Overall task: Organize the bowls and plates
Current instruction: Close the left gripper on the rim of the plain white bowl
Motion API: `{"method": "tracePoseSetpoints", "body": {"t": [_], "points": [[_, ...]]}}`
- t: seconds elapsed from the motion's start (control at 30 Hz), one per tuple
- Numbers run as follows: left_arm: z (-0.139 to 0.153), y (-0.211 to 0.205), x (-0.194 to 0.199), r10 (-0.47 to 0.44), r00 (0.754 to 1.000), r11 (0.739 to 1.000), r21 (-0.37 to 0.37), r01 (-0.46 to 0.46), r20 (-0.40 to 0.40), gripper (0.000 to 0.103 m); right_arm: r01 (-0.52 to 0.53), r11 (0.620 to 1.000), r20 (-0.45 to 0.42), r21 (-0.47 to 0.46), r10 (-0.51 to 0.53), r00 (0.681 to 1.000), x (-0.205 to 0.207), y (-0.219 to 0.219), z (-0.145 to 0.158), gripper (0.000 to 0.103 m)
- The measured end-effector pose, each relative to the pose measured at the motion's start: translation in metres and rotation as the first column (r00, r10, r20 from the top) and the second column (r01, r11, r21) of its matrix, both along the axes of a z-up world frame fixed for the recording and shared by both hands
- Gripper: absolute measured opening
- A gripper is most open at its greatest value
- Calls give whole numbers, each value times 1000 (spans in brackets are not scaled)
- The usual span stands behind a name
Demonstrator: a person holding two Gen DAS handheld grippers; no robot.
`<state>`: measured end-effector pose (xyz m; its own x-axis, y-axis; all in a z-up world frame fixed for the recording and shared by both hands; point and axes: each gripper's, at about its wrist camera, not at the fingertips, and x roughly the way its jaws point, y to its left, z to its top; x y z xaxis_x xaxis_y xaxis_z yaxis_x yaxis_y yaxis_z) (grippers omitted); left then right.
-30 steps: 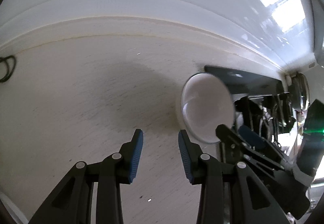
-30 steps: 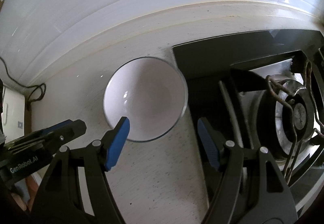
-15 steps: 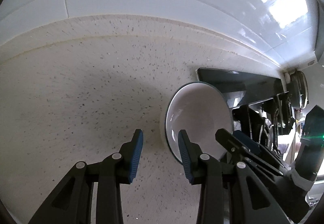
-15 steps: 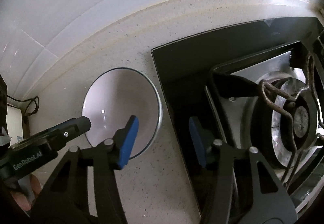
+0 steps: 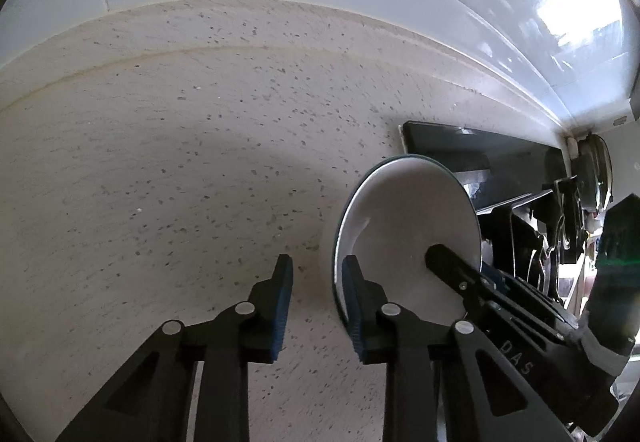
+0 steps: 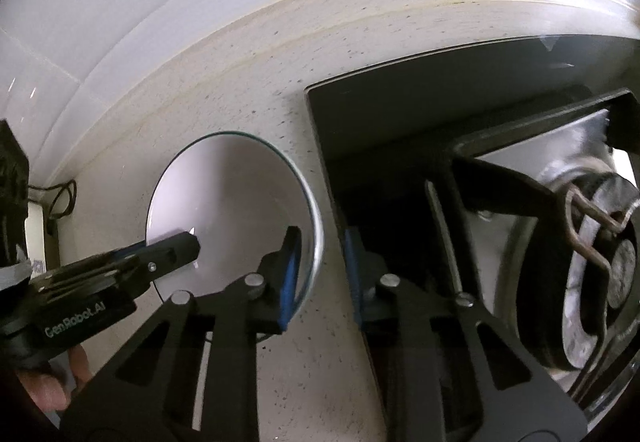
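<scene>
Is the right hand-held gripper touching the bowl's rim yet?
Cannot tell. In the right wrist view the right hand-held gripper straddles the bowl rim, one pad inside and one outside, jaws open; any gap at the inner pad is hidden.

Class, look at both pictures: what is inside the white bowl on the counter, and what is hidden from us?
The bowl looks empty: bare white inside, no food. The right gripper has one finger inside the rim, covering part of it. The counter under the bowl is hidden.

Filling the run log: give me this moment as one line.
bowl on counter beside stove | right tongs open astride bowl rim | left tongs open, nothing held
</scene>
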<state>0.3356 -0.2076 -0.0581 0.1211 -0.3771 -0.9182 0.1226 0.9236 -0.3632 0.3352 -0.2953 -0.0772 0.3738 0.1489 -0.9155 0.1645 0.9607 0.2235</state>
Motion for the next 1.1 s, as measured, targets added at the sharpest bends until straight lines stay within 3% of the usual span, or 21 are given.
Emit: {"method": "tracePoseSetpoints", "body": {"t": [0.1,0.57,1.1], "points": [[-2,-5,1,-14,1000,1000,-16,14,3,14,-24,1000,8,2,24,1000,2,5,0,15],[-3,8,-15,10,1000,1000,-25,-10,-14,12,-55,998,20,-13,55,998,-6,18,6,15],[31,75,-73,145,989,988,-48,-144,15,11,-188,982,63,-19,189,980,-45,68,28,15]]}}
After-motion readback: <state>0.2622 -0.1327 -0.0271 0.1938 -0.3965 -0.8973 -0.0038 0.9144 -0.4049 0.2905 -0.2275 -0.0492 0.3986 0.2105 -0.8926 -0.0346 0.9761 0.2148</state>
